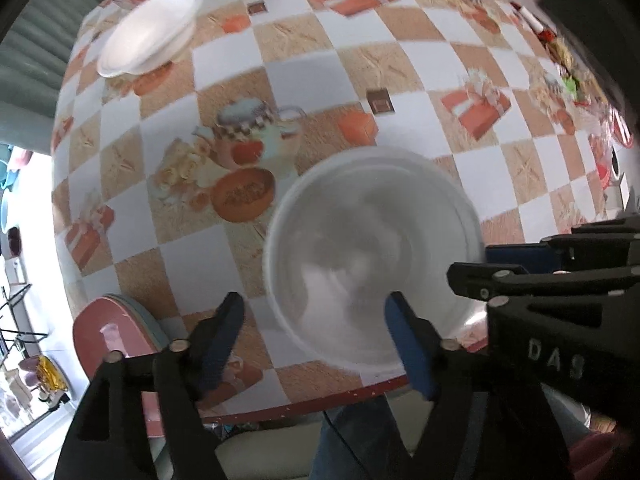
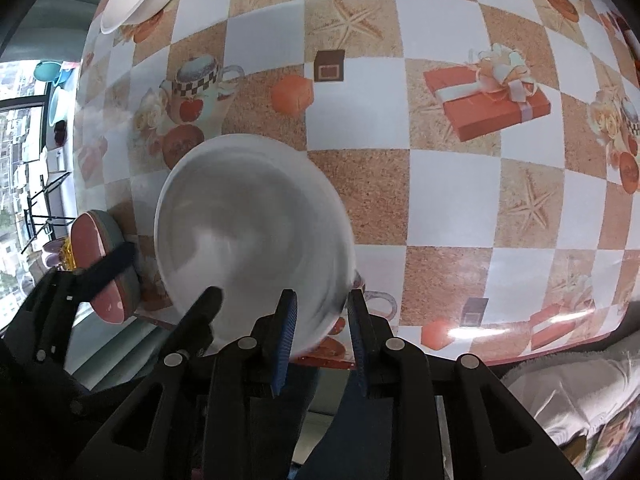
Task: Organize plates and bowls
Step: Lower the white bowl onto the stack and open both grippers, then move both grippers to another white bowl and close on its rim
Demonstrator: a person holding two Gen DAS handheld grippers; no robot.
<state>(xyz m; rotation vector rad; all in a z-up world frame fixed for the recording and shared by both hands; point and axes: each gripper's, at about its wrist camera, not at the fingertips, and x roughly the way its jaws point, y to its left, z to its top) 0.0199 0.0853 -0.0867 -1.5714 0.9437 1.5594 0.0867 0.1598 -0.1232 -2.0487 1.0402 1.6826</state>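
Risk first: my left gripper stands released, jaws astride the near rim of the white bowl; my right gripper is narrowly parted around the right rim, and I cannot tell if its pads bite. Bowl sits near the table edge; a careless pull could tip it off. Bowl looks empty. Pink plate stack overhangs left; far white bowl appears empty too

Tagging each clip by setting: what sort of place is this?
Probably a home dining or kitchen table: a printed checkered oilcloth, white bowls and stacked plates near its edge, and a window overlooking buildings.
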